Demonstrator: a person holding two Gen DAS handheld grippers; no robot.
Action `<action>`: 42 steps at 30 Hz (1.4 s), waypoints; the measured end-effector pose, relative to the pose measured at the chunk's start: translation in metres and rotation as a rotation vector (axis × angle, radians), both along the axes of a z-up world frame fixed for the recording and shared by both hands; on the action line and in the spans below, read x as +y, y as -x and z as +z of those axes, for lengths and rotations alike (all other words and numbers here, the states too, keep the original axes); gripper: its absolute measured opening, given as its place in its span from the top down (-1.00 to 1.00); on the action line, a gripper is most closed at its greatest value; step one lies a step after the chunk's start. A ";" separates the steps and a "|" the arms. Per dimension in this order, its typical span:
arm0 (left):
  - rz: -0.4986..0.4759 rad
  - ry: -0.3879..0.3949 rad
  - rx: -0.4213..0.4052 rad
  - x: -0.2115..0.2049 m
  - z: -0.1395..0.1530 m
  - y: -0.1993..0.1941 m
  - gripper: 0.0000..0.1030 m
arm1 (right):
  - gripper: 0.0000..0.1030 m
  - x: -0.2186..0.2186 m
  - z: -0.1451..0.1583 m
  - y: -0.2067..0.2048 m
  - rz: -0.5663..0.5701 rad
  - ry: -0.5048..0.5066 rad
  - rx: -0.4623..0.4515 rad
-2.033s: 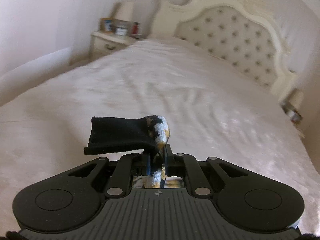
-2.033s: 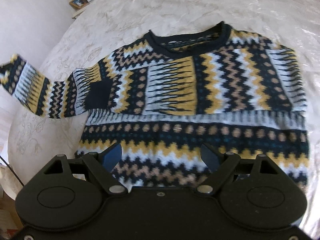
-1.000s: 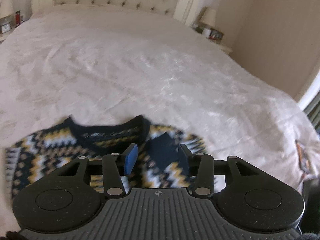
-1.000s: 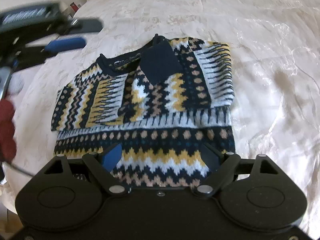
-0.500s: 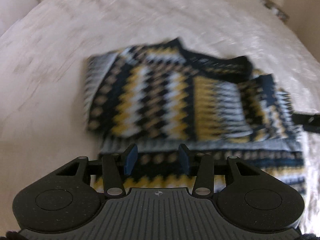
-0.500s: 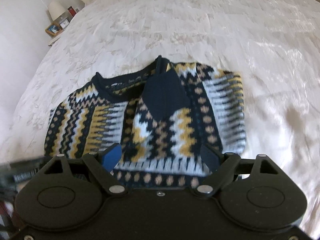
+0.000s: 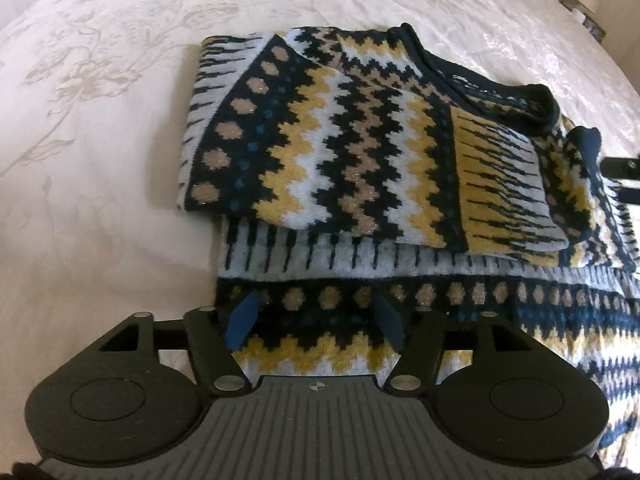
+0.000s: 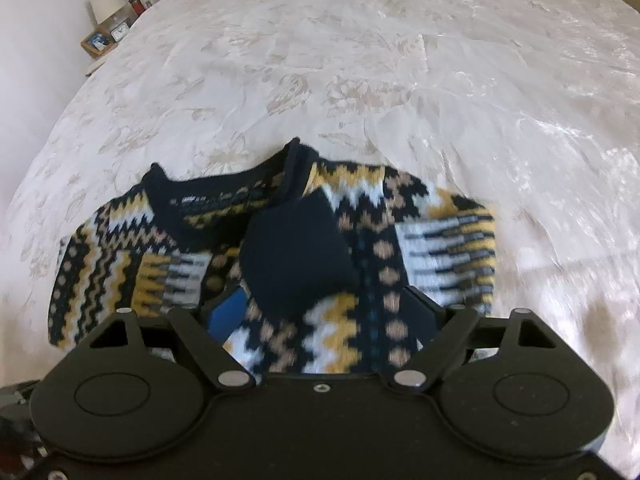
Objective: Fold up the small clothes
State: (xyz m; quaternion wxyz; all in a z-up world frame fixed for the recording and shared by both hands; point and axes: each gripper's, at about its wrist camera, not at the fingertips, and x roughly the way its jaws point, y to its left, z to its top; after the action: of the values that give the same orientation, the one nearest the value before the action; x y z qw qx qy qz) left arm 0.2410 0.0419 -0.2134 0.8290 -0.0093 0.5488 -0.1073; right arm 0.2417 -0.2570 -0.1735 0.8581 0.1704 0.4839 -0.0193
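**Both claws over the hem end of the folded sweater**

Cream floral bedspread [image 7: 100, 128] fills both views, and the patterned knit sweater [image 7: 360, 152] lies flat on it with both sleeves already folded across the chest. Seen from the left wrist, its body runs from the lower right of the frame up to the neckline [image 7: 492, 84] at upper right. The left claw [image 7: 314, 322] has just been opening, its jaws parted and empty above the lower band. The right claw [image 8: 320, 316] has been narrowing yet stands wide over the folded sleeve's dark cuff [image 8: 296, 252], gripping nothing. Hem lies nearest both; a bottom-to-collar fold looks next.
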 end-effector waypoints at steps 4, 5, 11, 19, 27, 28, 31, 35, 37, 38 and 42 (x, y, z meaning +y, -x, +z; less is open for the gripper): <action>-0.005 -0.012 -0.003 -0.006 -0.002 0.000 -0.44 | -0.48 -0.004 -0.013 -0.016 0.007 -0.015 0.010; -0.006 -0.013 -0.002 -0.007 -0.002 -0.001 -0.51 | -0.48 -0.005 -0.017 -0.019 0.005 -0.021 0.014; -0.039 -0.042 0.018 -0.020 -0.007 -0.007 -0.86 | 0.05 -0.002 -0.025 -0.027 0.008 -0.031 0.036; -0.038 -0.060 0.036 -0.025 -0.009 -0.008 -0.98 | 0.80 -0.001 0.008 -0.011 0.017 -0.077 -0.042; -0.032 -0.067 0.031 -0.027 -0.010 -0.008 -0.99 | 0.83 -0.024 0.047 0.036 -0.101 -0.121 -0.126; -0.032 -0.067 0.031 -0.027 -0.009 -0.007 -0.99 | 0.82 -0.028 0.041 0.039 -0.118 -0.112 -0.098; -0.034 -0.066 0.032 -0.027 -0.009 -0.008 -0.99 | 0.60 -0.040 0.020 0.042 -0.156 -0.108 0.001; -0.033 -0.066 0.033 -0.027 -0.009 -0.008 -0.99 | 0.15 -0.043 0.005 0.040 -0.148 -0.085 0.030; -0.034 -0.066 0.032 -0.027 -0.009 -0.008 -0.99 | -0.15 -0.042 -0.002 0.038 -0.134 -0.083 0.027; -0.034 -0.066 0.032 -0.027 -0.009 -0.008 -0.99 | -0.15 -0.041 -0.004 0.036 -0.126 -0.086 0.025; -0.034 -0.066 0.033 -0.027 -0.009 -0.007 -0.99 | -0.15 -0.035 -0.013 0.026 -0.098 -0.099 0.027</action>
State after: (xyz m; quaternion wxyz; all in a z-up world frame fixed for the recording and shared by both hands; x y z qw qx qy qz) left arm 0.2485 0.0147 -0.2229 0.8178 0.0257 0.5657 -0.1028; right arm 0.2159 -0.2924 -0.1870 0.8402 0.2358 0.4868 -0.0395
